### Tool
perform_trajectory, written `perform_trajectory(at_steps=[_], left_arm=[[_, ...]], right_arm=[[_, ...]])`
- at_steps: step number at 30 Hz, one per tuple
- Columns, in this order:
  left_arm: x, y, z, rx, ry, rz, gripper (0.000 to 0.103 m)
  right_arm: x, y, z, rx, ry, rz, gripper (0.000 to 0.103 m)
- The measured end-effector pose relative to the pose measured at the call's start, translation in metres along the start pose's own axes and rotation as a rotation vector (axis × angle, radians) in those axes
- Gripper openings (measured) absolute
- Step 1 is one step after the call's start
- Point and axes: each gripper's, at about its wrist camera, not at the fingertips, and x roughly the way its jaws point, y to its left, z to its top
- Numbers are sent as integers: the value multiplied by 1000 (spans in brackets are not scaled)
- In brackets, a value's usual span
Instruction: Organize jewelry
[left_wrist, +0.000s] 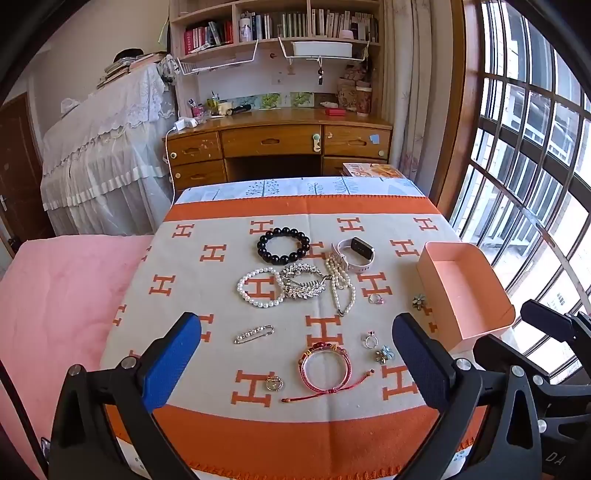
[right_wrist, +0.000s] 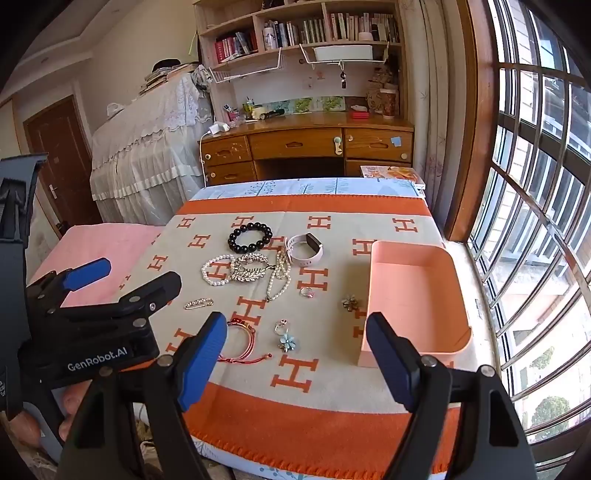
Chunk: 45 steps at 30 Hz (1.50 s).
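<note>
Jewelry lies on an orange-and-cream cloth (left_wrist: 207, 424): a black bead bracelet (left_wrist: 283, 246), a pearl bracelet (left_wrist: 258, 287), a silver leaf hair comb (left_wrist: 301, 281), a pearl necklace (left_wrist: 341, 284), a white smartwatch (left_wrist: 354, 253), a red cord bangle (left_wrist: 325, 367), a pin (left_wrist: 254, 334), rings and flower pieces. An empty pink box (left_wrist: 461, 291) (right_wrist: 413, 295) stands at the right. My left gripper (left_wrist: 295, 354) is open, hovering above the cloth's near part. My right gripper (right_wrist: 297, 343) is open, near the box's front corner.
A wooden desk (left_wrist: 277, 136) with shelves stands behind the table. A lace-covered piece of furniture (left_wrist: 107, 158) is at the left, a pink bed surface (left_wrist: 55, 302) beside the table. Barred windows (left_wrist: 535, 166) are at the right.
</note>
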Motion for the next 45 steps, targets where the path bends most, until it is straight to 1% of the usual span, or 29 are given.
perform_trajectory(at_steps=[3, 4, 5, 7, 8, 9, 15, 45], left_arm=[[-2, -2, -2, 10, 0, -11, 102], [-2, -3, -3, 17, 9, -15, 102], [-1, -3, -3, 18, 13, -12, 102], [-1, -7, 0, 23, 21, -5, 102], [-1, -8, 2, 24, 23, -6, 102], [0, -7, 1, 22, 22, -12, 102], [-4, -4, 3, 10, 11, -30, 102], [-13, 0, 6, -1, 11, -37, 102]], right_arm=[[-2, -4, 2, 13, 4, 3, 79], [1, -1, 4, -4, 12, 2, 79], [2, -2, 5, 2, 14, 2, 79], [4, 4, 1, -27, 16, -13, 79], [4, 3, 0, -19, 9, -1, 79], [3, 2, 0, -10, 1, 11, 79], [0, 0, 0, 9, -19, 9, 79], [2, -3, -2, 27, -12, 17, 79]])
